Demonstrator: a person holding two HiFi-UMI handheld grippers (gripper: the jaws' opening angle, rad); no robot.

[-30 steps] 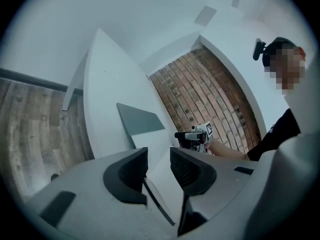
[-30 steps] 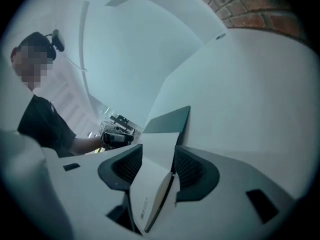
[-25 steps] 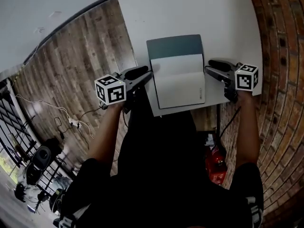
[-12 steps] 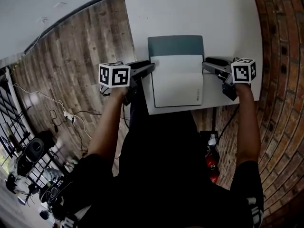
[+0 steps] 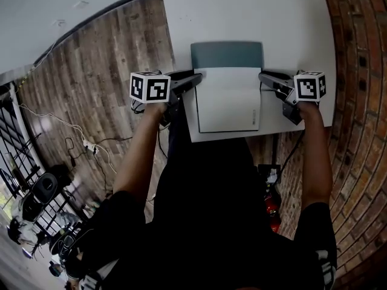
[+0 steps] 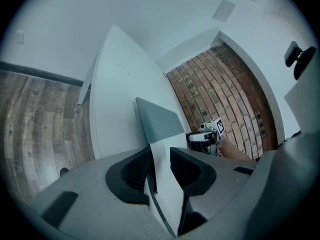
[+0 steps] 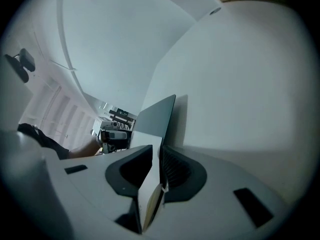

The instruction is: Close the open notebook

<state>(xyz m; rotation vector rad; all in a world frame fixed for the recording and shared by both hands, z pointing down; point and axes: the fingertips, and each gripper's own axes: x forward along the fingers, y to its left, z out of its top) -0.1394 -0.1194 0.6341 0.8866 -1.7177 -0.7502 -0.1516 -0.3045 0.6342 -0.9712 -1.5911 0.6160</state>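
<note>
1. Your left gripper (image 6: pixel 161 156) fingers (image 6: pixel 192 171) pinched the left edge of the notebook (image 5: pixel 228 104) pages. Right gripper (image 7: pixel 159 156) fingers (image 7: pixel 177 171) were closing on the right edge.
2. The notebook lay open on the bench (image 5: pixel 242 11), teal cover (image 5: pixel 227 55) beyond both grippers, hinge running side to side.

This looks like a work room or a studio, not a home. A plain white table (image 5: pixel 242 11) stands by a red brick wall (image 5: pixel 357 71). The floor (image 5: pixel 103 77) is wood boards. Loose wires (image 5: pixel 78 144) lie on it, near black stands and gear (image 5: pixel 42 192).
</note>
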